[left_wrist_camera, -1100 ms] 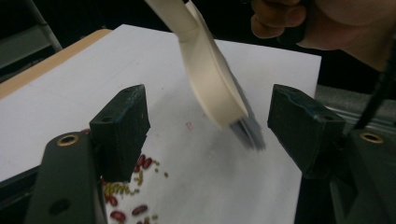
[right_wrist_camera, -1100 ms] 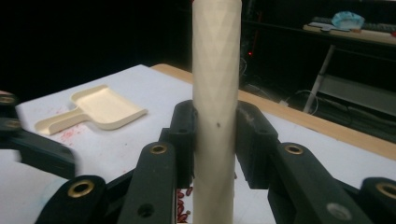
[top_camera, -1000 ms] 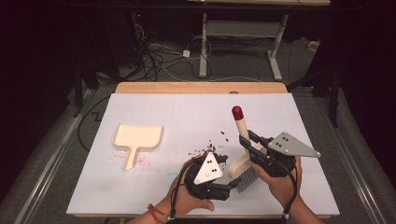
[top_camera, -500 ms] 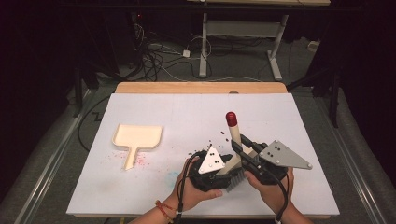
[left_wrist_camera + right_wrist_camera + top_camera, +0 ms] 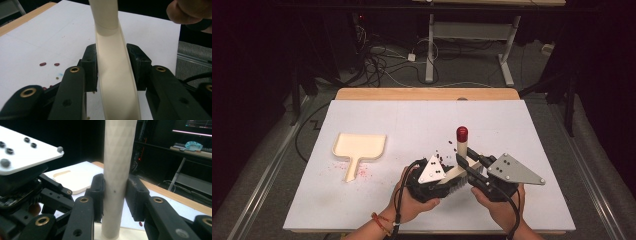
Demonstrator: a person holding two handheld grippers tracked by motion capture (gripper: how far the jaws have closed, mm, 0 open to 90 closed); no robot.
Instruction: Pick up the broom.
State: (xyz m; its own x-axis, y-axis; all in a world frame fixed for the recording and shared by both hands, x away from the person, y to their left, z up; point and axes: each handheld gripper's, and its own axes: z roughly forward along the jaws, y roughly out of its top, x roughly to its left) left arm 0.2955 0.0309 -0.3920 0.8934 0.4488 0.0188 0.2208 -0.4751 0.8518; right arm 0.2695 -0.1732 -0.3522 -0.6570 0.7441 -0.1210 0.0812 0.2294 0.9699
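Presently: cream plastic hand brush with red-tipped handle point(image 5: 460, 150), near table's front edge, clamped by left gripper point(image 5: 113, 70), jaws just closed, and right gripper point(image 5: 115, 192). Handover step; next, one releases.

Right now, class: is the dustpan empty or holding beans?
Empty: the dustpan tray shows bare cream, and the beans lie scattered on the table.
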